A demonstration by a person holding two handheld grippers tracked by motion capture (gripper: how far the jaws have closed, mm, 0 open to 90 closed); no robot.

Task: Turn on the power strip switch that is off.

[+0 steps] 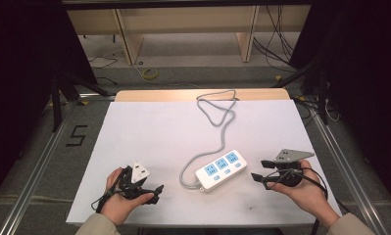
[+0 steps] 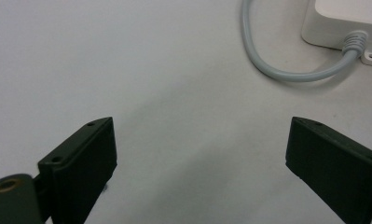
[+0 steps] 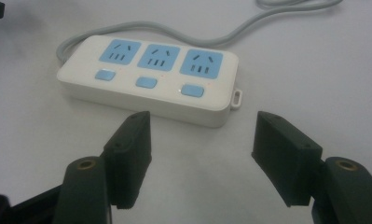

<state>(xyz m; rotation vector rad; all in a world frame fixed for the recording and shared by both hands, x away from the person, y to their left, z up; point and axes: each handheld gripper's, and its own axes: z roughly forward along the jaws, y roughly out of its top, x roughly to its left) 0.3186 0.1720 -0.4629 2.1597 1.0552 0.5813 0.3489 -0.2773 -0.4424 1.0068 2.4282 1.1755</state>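
Note:
A white power strip with three blue sockets and three blue buttons lies on the white table, between my two hands. Its grey cable loops toward the far edge. My left gripper rests at the front left, open and empty, pointing right at the strip's cable end. The right gripper sits at the front right, open and empty, aimed left at the strip, whose near end is a short way beyond the jaw tips.
The table's front edge runs just below both hands. Behind the table are a wooden strip, floor cables and dark stands at both sides. Bare white surface stretches across the table's left and far parts.

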